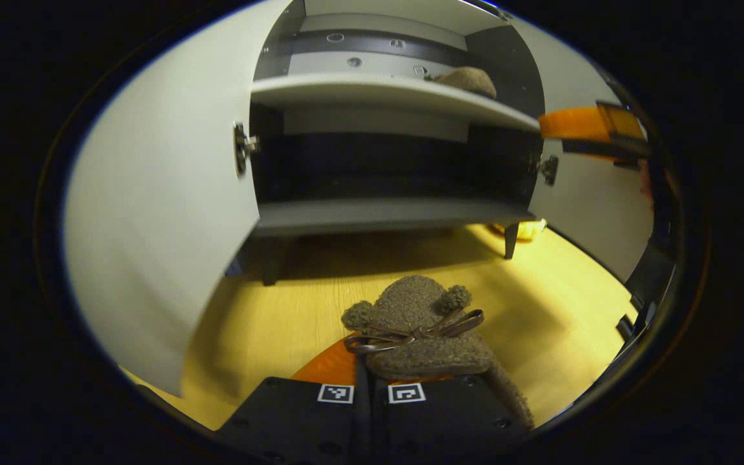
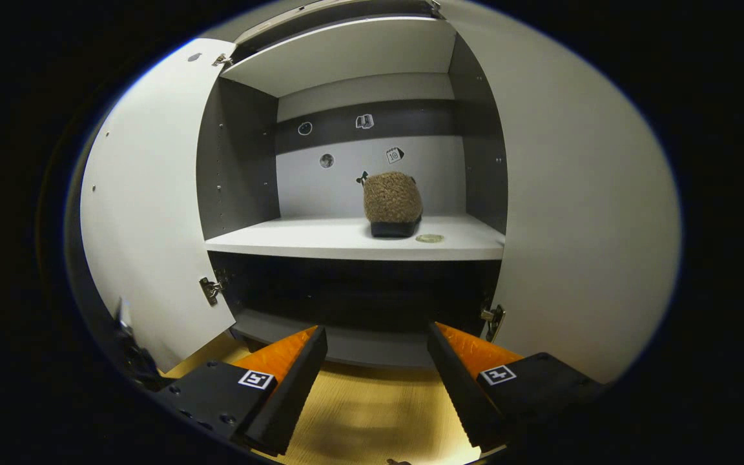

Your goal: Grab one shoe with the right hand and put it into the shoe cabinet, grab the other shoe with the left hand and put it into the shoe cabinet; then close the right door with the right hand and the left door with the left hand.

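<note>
Doors [image 2: 152, 213] wide, upper shelf [image 2: 320, 244] left half bare.

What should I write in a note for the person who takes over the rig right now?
Left gripper: shut on the second shoe, low over the wooden floor before the shoe cabinet.
Right gripper: open, holding nothing, facing the cabinet.
Done: first shoe stands on the upper shelf.
Left: put the second shoe inside, then close the right door with the right gripper and the left door with the left.
</note>
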